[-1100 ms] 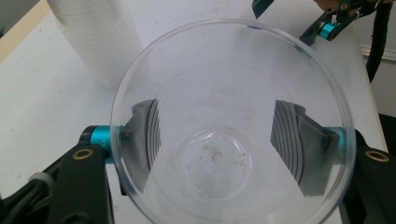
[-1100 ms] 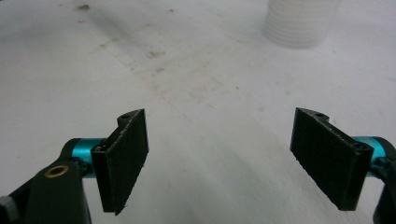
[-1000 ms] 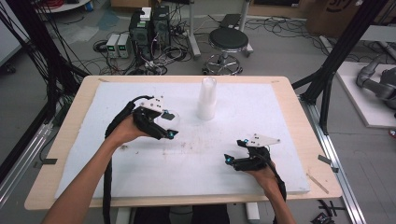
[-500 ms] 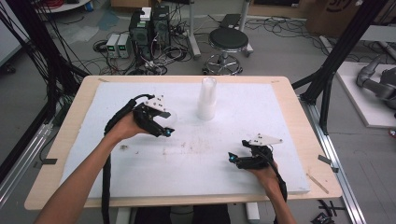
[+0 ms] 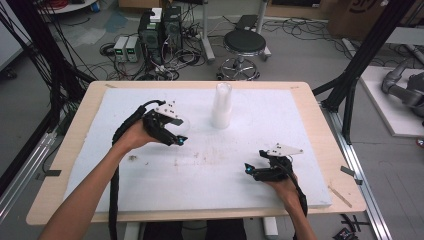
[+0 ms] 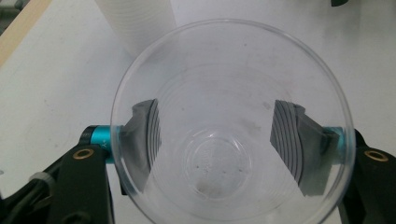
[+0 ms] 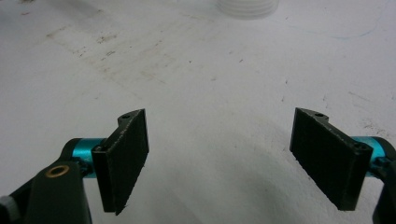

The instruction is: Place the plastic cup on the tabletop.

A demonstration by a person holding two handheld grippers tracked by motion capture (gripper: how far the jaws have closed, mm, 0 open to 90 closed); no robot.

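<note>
The left gripper (image 5: 176, 134) pinches a clear plastic cup (image 6: 229, 126) between its jaws, mouth facing the gripper's camera, above the table (image 5: 300, 95). A stack of cups (image 5: 221, 106) stands upright mid-table. The right gripper (image 5: 250, 171) has its jaws spread, empty.

Clear cup (image 6: 229, 121); white stack (image 5: 221, 105); white board (image 5: 250, 130); black, teal-jointed fingers (image 7: 123, 158).

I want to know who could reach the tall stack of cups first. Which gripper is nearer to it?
Left. The left gripper, holding a clear cup, sits just left of the cup stack. The right gripper lies open, farther off toward the table's near edge.
</note>
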